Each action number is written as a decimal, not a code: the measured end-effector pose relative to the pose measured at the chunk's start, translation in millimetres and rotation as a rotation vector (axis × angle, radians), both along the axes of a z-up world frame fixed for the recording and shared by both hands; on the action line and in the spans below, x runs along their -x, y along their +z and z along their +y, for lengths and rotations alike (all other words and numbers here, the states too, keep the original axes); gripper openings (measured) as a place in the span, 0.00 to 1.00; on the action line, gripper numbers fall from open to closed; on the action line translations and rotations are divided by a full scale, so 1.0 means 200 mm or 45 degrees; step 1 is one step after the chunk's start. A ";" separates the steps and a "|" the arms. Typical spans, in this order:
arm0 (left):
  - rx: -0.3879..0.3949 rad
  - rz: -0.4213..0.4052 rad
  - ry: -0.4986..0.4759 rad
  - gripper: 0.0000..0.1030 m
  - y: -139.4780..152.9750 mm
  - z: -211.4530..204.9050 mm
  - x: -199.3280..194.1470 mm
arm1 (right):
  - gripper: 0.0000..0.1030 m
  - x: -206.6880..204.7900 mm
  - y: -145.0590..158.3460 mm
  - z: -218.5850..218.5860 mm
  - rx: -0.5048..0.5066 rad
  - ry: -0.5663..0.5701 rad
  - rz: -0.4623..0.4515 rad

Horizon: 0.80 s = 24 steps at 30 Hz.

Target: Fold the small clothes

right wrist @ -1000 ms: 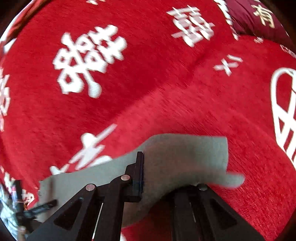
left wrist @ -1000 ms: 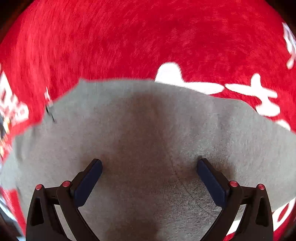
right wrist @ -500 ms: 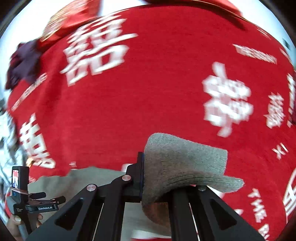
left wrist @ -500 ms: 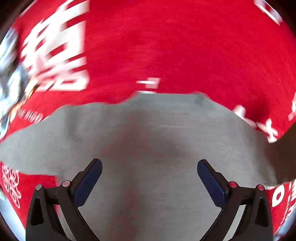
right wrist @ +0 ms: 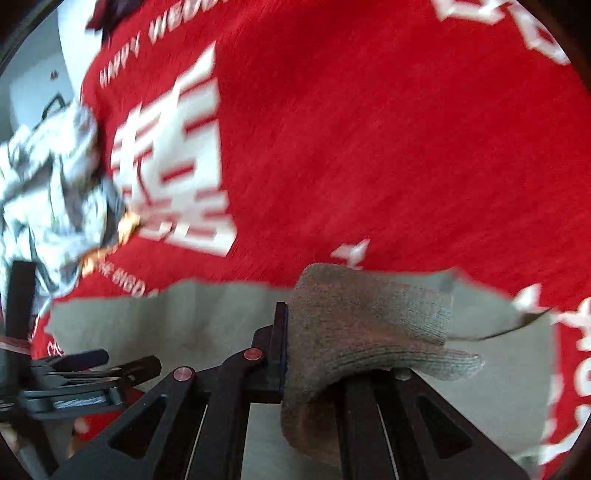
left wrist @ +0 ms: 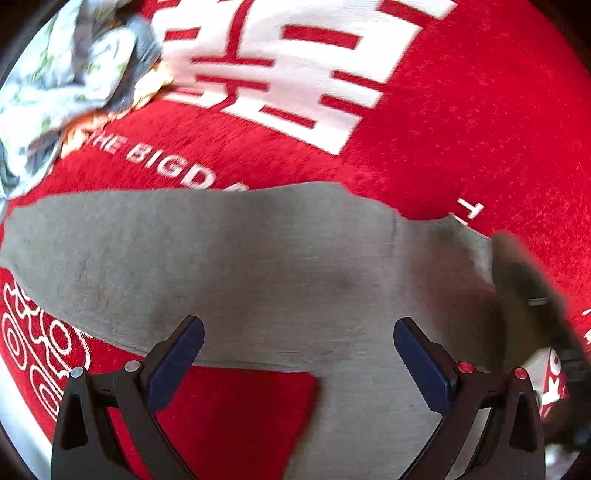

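Note:
A grey knit garment (left wrist: 258, 266) is spread over the red cloth (left wrist: 461, 110). My left gripper (left wrist: 299, 354) hovers above it, open, with nothing between its blue pads. In the right wrist view my right gripper (right wrist: 306, 350) is shut on the garment's ribbed edge (right wrist: 369, 325), which bunches up over its fingers and hides the right pad. The rest of the grey garment (right wrist: 192, 314) trails flat behind it. The left gripper (right wrist: 92, 365) shows low at the left there. The right gripper (left wrist: 528, 295) is a dark blur at the right edge of the left wrist view.
A crumpled pile of pale patterned clothes (left wrist: 66, 81) lies at the upper left, on the red cloth's edge (right wrist: 48, 177). Large white characters (left wrist: 280, 66) and lettering are printed on the cloth. A dark maroon item (right wrist: 110, 11) sits at the far top left.
Both grippers swept sideways across the red cloth and rolled. The right one carried the grey garment's edge along. The patterned clothes pile has come into view. The left jaws stayed open.

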State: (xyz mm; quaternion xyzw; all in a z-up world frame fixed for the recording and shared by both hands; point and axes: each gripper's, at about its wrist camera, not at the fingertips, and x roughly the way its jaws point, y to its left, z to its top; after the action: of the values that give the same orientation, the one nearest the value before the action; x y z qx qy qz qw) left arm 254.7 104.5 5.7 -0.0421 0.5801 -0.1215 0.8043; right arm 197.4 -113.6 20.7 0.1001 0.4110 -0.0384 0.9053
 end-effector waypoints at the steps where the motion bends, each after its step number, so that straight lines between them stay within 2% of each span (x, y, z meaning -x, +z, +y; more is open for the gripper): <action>1: 0.014 0.006 0.010 1.00 -0.01 0.03 0.00 | 0.05 -0.03 -0.06 0.05 0.002 0.014 0.029; 7: 0.038 0.006 0.026 1.00 -0.05 0.12 -0.02 | 0.05 -0.13 -0.29 0.21 0.043 0.048 0.161; 9: 0.034 0.002 0.018 1.00 -0.06 0.11 -0.02 | 0.11 -0.12 -0.33 0.22 0.030 0.055 0.194; 10: 0.033 -0.001 0.013 1.00 -0.06 0.10 -0.02 | 0.27 -0.12 -0.34 0.22 0.010 0.070 0.216; 11: 0.034 -0.002 0.010 1.00 -0.06 0.10 -0.02 | 0.38 -0.11 -0.33 0.22 -0.013 0.097 0.220; 12: 0.035 -0.006 0.006 1.00 -0.05 0.09 -0.01 | 0.64 -0.09 -0.30 0.22 -0.021 0.119 0.205; 13: 0.036 -0.013 0.003 1.00 -0.04 0.08 -0.01 | 0.78 -0.07 -0.27 0.22 -0.014 0.130 0.179; 14: 0.047 -0.028 0.012 1.00 -0.03 0.09 -0.01 | 0.78 -0.03 -0.20 0.22 0.023 0.143 0.126; 16: 0.065 -0.035 0.033 1.00 0.00 0.10 -0.01 | 0.78 0.05 -0.09 0.17 0.005 0.160 0.055; 19: 0.118 -0.045 0.083 1.00 0.07 0.13 -0.01 | 0.79 0.20 0.04 0.04 0.028 0.112 -0.024; 22: 0.150 -0.030 0.106 1.00 0.11 0.11 0.00 | 0.80 0.40 0.06 -0.14 0.236 0.020 0.026; 24: 0.144 -0.015 0.043 1.00 0.12 0.01 0.03 | 0.80 0.52 0.00 -0.27 0.408 -0.036 0.133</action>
State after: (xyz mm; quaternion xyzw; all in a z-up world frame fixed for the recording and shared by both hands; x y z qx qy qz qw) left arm 249.2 106.7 29.2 -0.0964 0.5669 -0.1407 0.8059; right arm 94.0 -167.1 21.5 -0.0419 0.4447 -0.1212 0.8865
